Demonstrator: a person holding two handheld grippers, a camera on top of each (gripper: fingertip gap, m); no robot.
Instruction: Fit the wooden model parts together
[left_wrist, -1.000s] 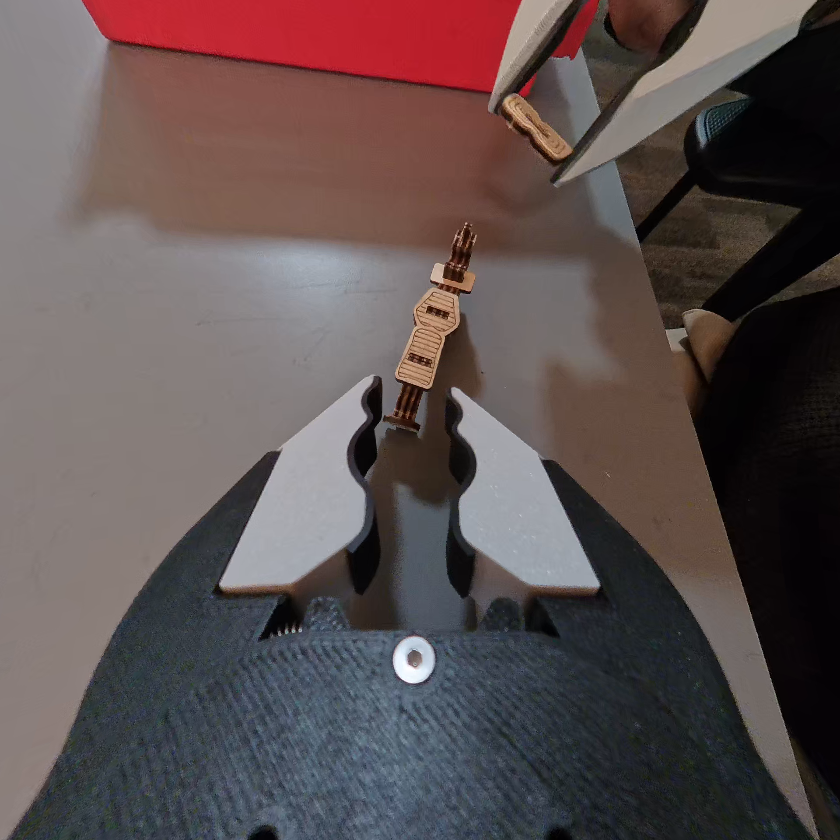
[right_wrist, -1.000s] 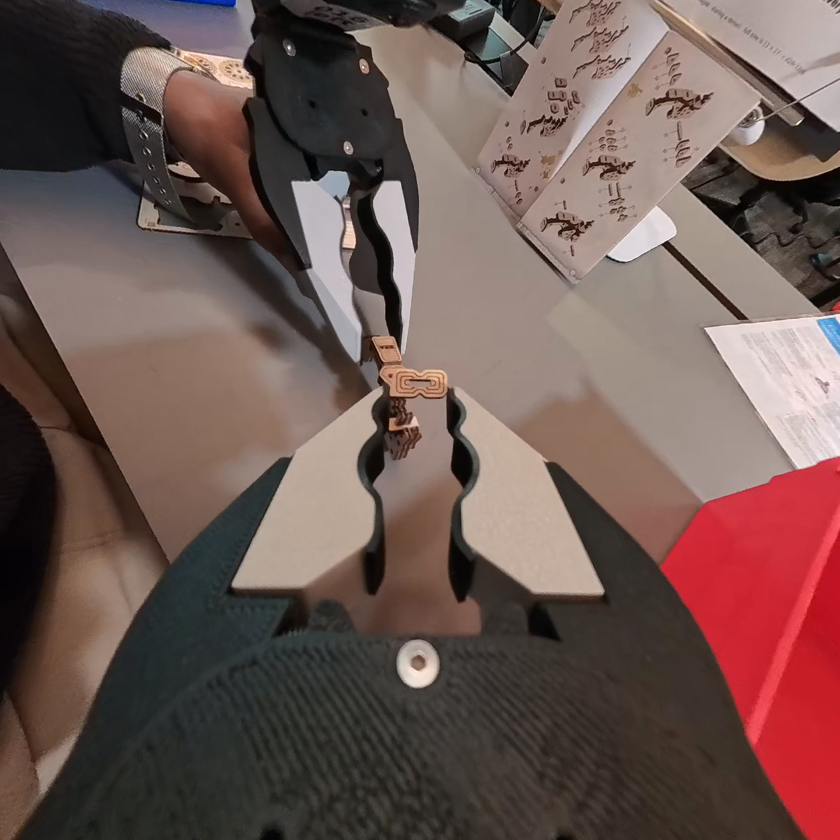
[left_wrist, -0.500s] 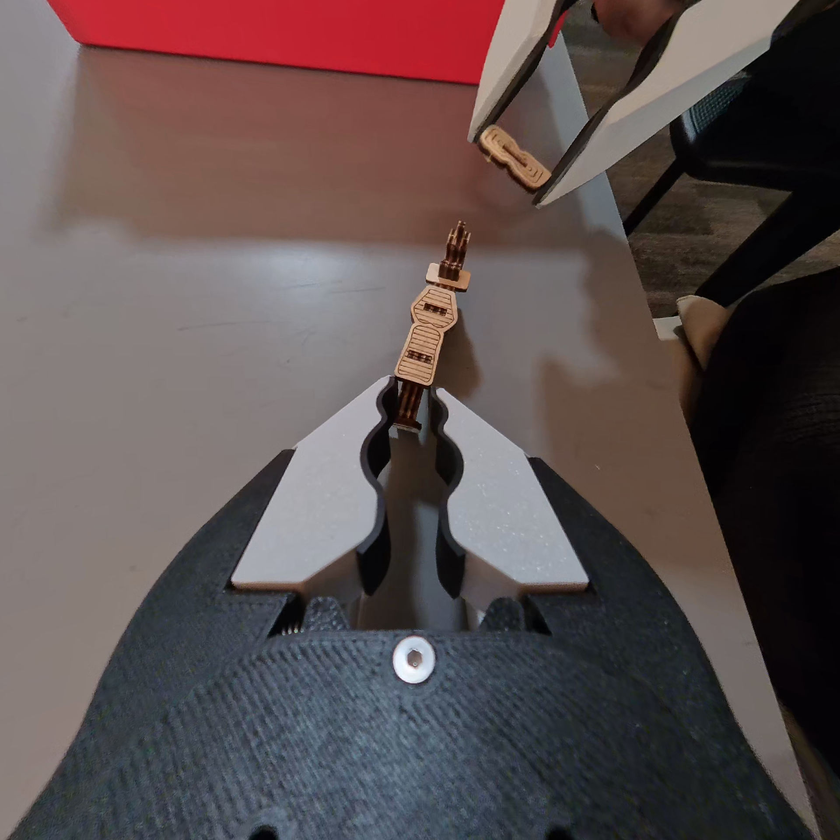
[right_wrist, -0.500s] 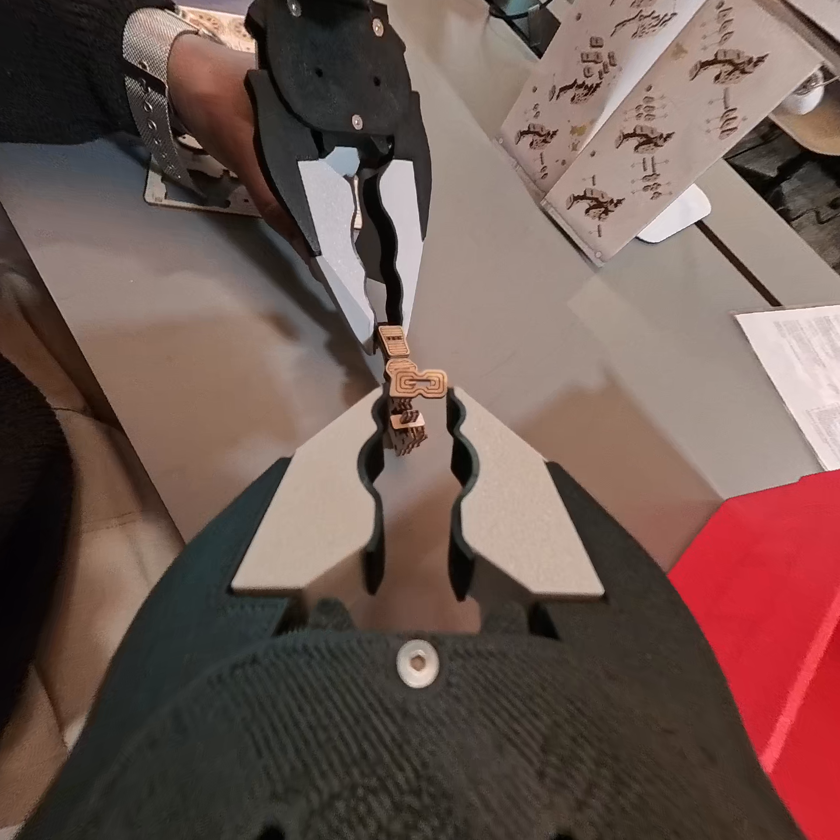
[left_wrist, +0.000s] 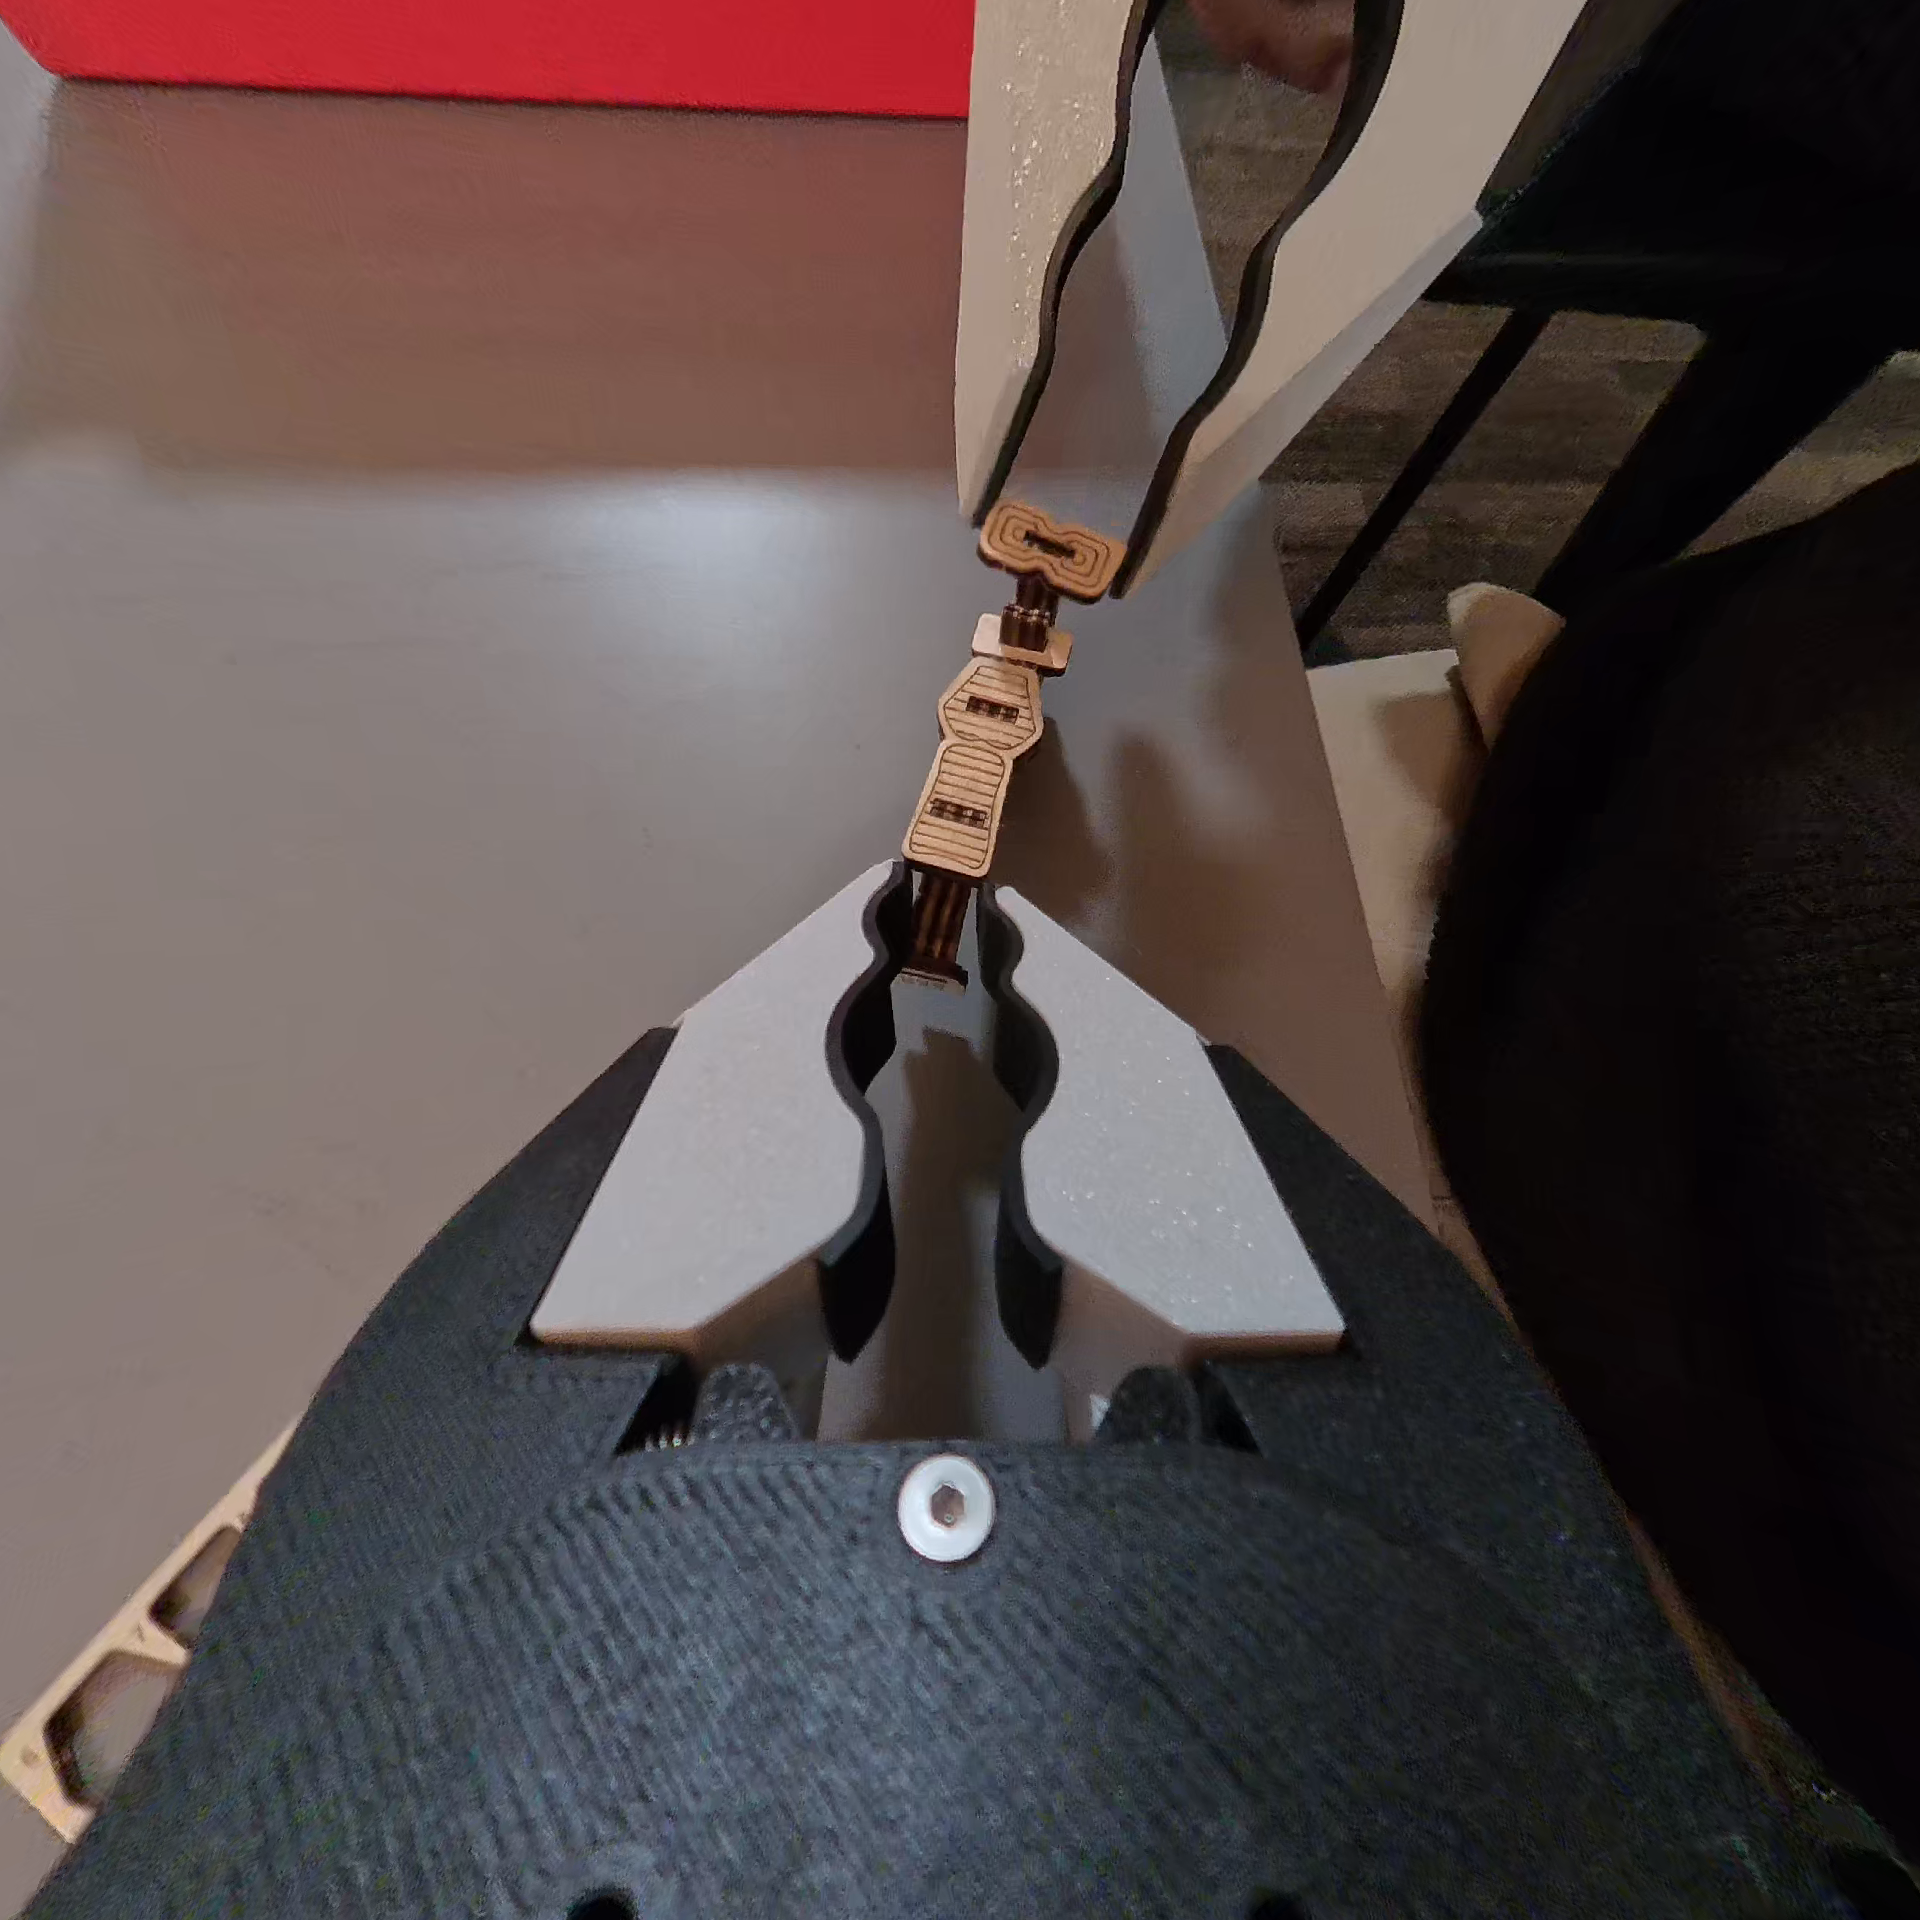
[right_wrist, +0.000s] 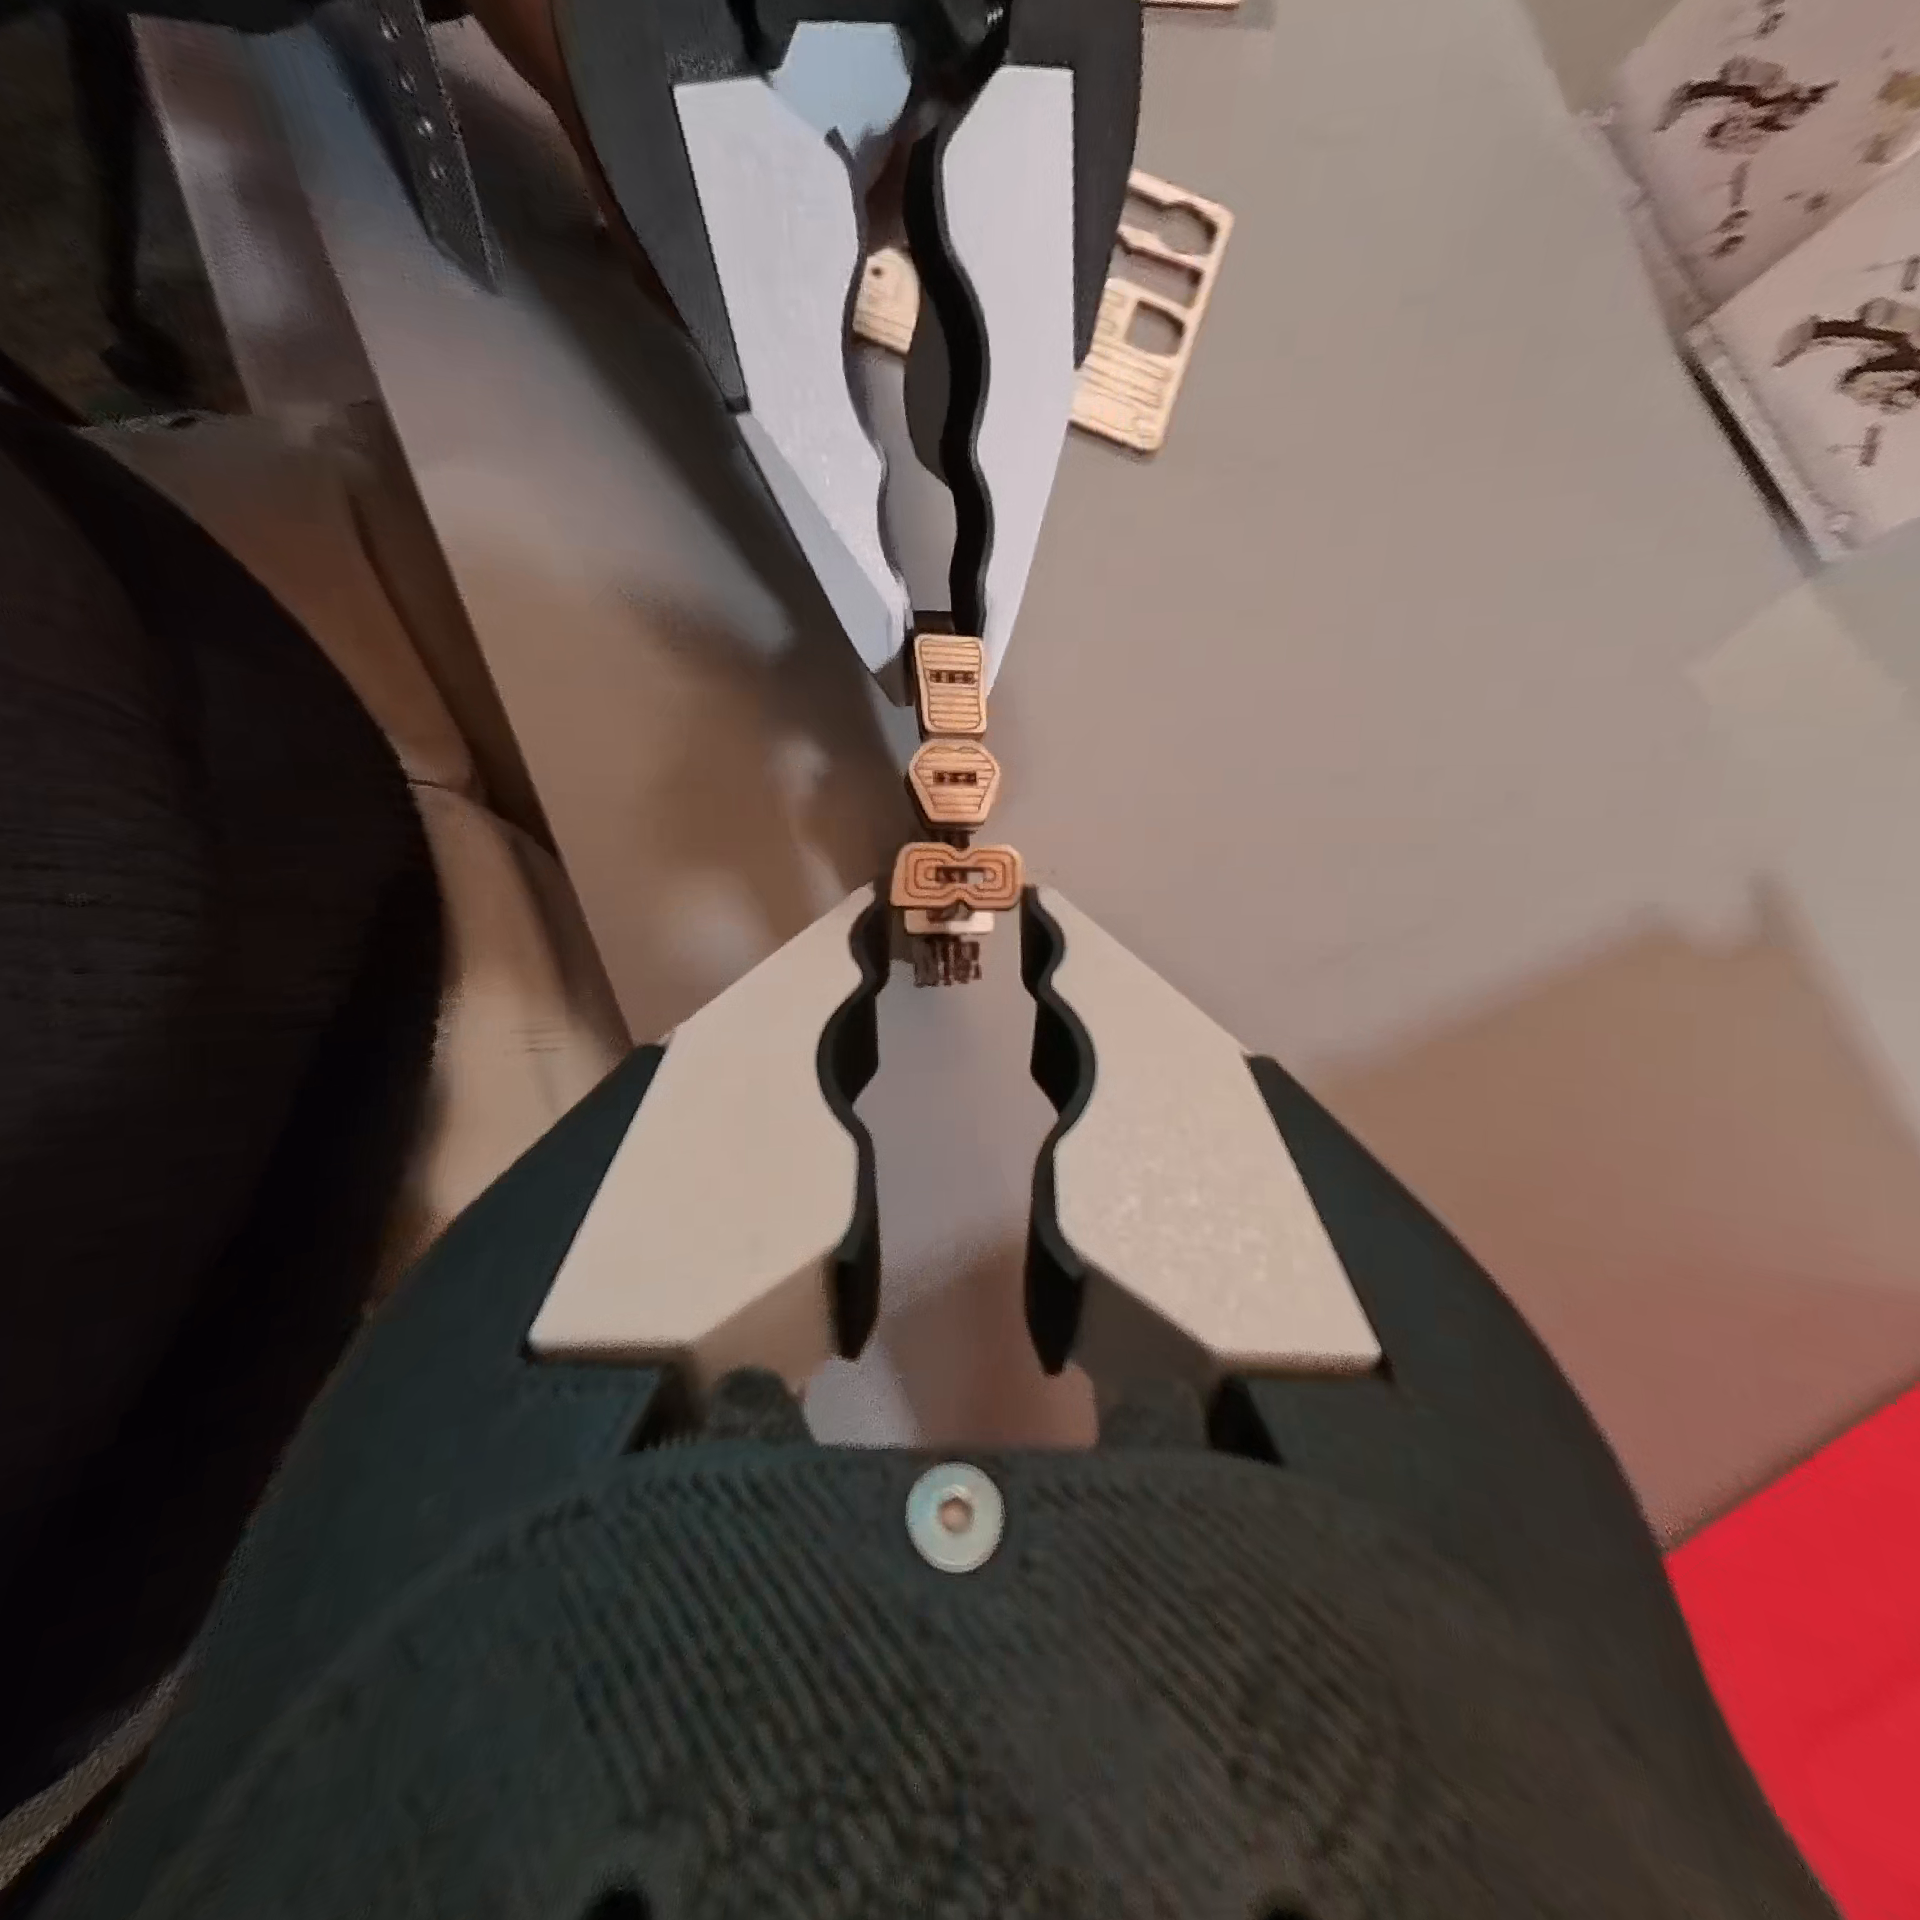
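Spine (left_wrist: 961, 800) pinched at base in my left claw (left_wrist: 935, 914); plate (left_wrist: 1051, 551) clamped in my right claw (right_wrist: 948, 899), slot meeting spine's tip peg. Three plates seated; this one appears partway, press remains.

The left hand-held gripper (left_wrist: 935, 894) has matt grey fingers (left_wrist: 748, 1143) in rough, ribbed black plastic; the model parts (left_wrist: 961, 790) are pale engraved wood; the desk (left_wrist: 416, 727) is smooth, faintly glossy grey
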